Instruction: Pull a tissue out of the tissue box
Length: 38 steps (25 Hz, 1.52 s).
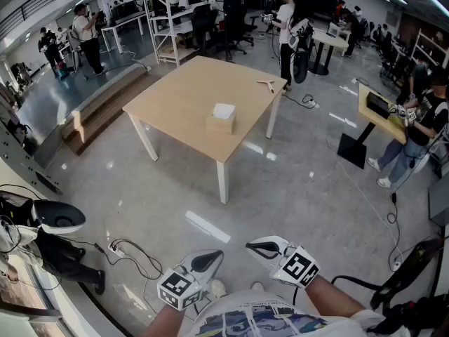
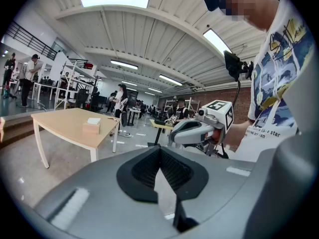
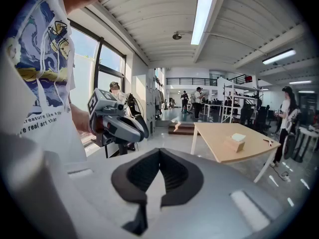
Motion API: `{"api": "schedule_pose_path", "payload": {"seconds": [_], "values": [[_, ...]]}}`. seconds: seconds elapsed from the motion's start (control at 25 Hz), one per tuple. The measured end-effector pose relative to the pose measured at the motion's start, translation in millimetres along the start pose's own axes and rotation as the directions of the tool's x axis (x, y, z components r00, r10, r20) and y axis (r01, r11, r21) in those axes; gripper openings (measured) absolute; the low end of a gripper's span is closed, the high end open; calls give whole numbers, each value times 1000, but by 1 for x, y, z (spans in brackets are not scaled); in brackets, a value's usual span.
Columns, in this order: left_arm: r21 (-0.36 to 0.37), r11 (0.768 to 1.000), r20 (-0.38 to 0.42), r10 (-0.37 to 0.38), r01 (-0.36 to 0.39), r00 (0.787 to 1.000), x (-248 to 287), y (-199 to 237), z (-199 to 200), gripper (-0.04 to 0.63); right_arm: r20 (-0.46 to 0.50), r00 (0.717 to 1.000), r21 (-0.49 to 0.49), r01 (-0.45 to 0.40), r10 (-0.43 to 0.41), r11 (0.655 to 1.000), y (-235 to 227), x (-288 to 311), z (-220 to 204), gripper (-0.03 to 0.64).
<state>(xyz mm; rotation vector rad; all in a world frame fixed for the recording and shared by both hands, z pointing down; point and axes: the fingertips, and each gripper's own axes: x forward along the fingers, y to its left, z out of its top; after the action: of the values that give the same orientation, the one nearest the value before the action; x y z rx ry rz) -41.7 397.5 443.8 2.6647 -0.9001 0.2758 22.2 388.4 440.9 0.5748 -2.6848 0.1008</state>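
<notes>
Holding posture: the left claw [image 1: 209, 260] and the right claw [image 1: 257, 247] were held low and near the person's body, side by side and tipped a little toward the floor [image 1: 295, 188]. I judged this a carrying posture, because nothing was within their reach.
Left claw state: its jaws were closed together at the tips, with nothing between them. An empty claw had no reason to stand open so far from the work.
Right claw state: its jaws were also fully closed, and it held nothing.
Tissue box place: the tissue box [image 1: 221, 122] stood near the middle of the tabletop [image 1: 175, 93], at 12 o'clock from the two claws and well apart from them. Bare tabletop showed on all sides of the box, which probably left room to approach it.
Tissue: a white tissue [image 1: 224, 109] stood out of the top of the box, so a claw could likely pinch it from above.
Task stage: by my judgement nothing was done yet, and the tissue was not pulled out.
Next need: the person probably had to walk toward 12 o'clock, then open one claw over the tissue. The other claw could steady the box, since a light box may lift together with the tissue.
</notes>
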Motion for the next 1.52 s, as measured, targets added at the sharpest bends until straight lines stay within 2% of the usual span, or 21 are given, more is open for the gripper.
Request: {"api": "schedule_pose_path", "payload": {"seconds": [0.12,0.36,0.6,1.0,1.2,1.52], "values": [[-8,1000,-15,3,-3,1000,10,-9,2,2,3,1000,-7,-7,7,1000,-2,-18,-2,3],[24,1000,-13,4,-4,1000,45,-33,10,2,-10,1000,4,-14,14,1000,-13,-49,-28,3],[48,999,-31,18,-17,999,64,-63,18,2,21,1000,41,6,-7,999,-23,-83,-31,3],[63,997,-62,38,-34,997,99,-91,7,2,34,999,69,-7,4,998,-23,-110,-69,11],[64,998,-88,29,-23,996,112,-85,7,2,28,1000,100,-10,7,995,-35,-107,-77,17],[74,997,-56,-1,5,998,141,-27,33,2,18,999,87,43,-45,995,-95,-75,-60,17]]}}
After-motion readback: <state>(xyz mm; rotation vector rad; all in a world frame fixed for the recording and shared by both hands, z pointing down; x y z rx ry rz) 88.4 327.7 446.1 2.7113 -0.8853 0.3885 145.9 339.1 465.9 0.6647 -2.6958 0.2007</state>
